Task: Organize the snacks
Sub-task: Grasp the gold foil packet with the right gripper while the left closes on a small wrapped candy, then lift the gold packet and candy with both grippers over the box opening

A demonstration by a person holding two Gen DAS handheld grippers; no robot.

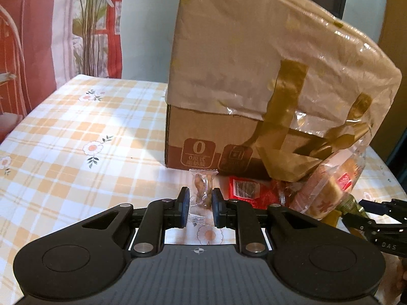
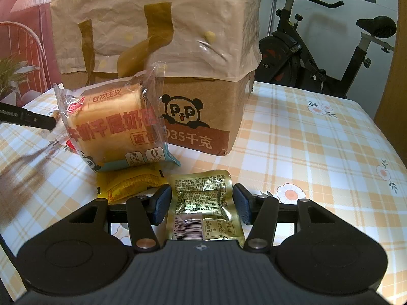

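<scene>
I see the tabletop (image 2: 318, 137) under an orange-and-white check cloth with small flowers. A cardboard box (image 2: 203, 117) draped in beige plastic stands on it. In front of the box a bagged bread loaf (image 2: 114, 124) leans upright, with a yellow packet (image 2: 127, 183) at its foot and a gold foil pouch (image 2: 203, 203) flat beside that. From my left view, a red packet (image 1: 244, 190) and a clear-wrapped snack (image 1: 202, 188) lie near the box.

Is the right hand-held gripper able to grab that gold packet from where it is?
Probably yes: the gold packet lies flat between the right hand-held gripper's open fingers, with nothing covering it.
</scene>
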